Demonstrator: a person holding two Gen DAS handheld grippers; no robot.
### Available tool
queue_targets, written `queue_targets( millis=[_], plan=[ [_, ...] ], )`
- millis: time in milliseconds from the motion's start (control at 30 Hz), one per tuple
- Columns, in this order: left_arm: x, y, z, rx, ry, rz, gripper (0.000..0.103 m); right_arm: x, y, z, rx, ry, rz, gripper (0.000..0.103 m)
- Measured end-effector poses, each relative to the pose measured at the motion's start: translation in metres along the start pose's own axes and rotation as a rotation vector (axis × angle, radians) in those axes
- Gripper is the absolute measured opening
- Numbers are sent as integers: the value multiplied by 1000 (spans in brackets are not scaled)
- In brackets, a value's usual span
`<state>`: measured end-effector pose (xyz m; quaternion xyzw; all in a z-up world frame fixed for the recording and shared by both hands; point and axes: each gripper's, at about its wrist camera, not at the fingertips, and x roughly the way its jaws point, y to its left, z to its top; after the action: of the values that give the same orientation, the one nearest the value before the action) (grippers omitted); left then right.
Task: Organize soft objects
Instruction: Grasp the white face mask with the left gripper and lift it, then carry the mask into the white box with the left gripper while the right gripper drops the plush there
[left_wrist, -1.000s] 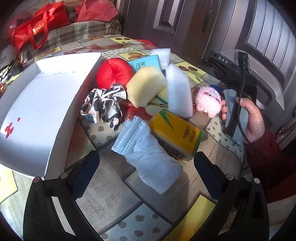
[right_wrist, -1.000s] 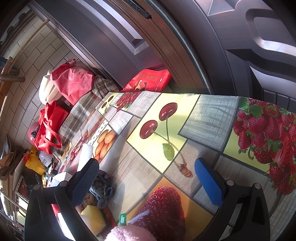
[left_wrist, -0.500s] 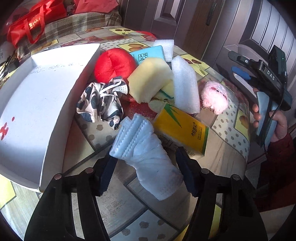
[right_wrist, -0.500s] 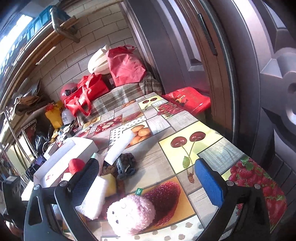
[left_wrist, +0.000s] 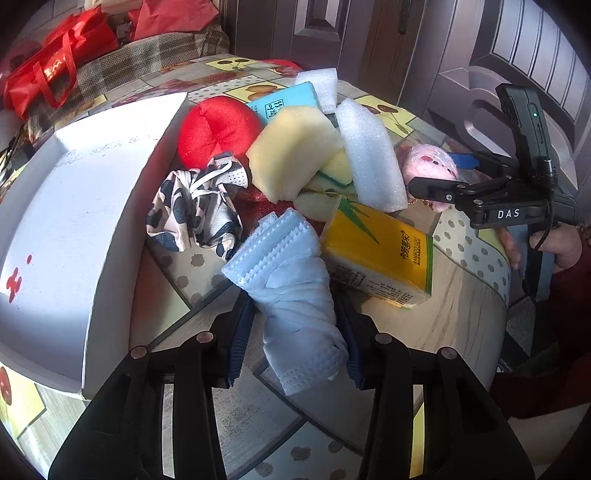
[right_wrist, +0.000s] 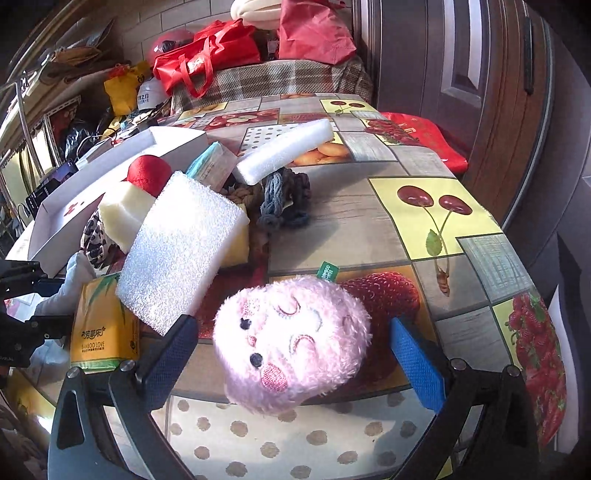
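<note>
Blue pads of the left hand-held gripper (left_wrist: 295, 332) press both sides of a rolled bundle of pale blue face masks (left_wrist: 291, 291), which is pinched between them and rests on the patterned surface (left_wrist: 461, 314). Just beyond the bundle on its right lies a yellow tissue pack (left_wrist: 384, 254), touching the masks. Ahead and to the left sits a crumpled black-and-white cloth (left_wrist: 195, 214), and left of that a white shallow box (left_wrist: 74, 206) with its near corner close to the left finger. Farther ahead are a yellow sponge (left_wrist: 295, 151), a white foam slab (left_wrist: 369, 147) leaning across the pile, a red round cushion (left_wrist: 218, 129) against the box wall, a light blue tissue pack (left_wrist: 284, 101), and a second white foam strip (left_wrist: 321, 86). Off to the right the pink plush toy (left_wrist: 432, 166) sits partly behind the other tool.

The right hand-held gripper (right_wrist: 291, 354) is spread wide, with the pink plush toy (right_wrist: 291, 343) lying between its fingers; neither pad clearly touches it. Just ahead on its left the white foam slab (right_wrist: 181, 251) slopes over the yellow tissue pack (right_wrist: 103, 321). Farther out lie a grey-blue knitted piece (right_wrist: 282, 199), the foam strip (right_wrist: 284, 149) and the white box (right_wrist: 173, 142). At the far end of the surface stand red bags (right_wrist: 207, 61) on a plaid cloth (right_wrist: 273, 79).
</note>
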<state>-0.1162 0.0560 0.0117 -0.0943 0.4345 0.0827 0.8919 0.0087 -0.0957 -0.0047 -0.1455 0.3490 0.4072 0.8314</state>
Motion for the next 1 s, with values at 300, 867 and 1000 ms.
queue_targets(
  millis=[300, 867, 1000],
  plan=[
    [-49, -7, -13, 135, -257, 90, 33, -35, -12, 8, 44, -124, -13, 64],
    [-113, 97, -49, -228, -586, 371, 34, -59, 26, 14, 166, -549, -17, 67],
    [-111, 105, -49, -255, -572, 370, 34, -58, 44, 15, 126, -543, 15, 67]
  ],
)
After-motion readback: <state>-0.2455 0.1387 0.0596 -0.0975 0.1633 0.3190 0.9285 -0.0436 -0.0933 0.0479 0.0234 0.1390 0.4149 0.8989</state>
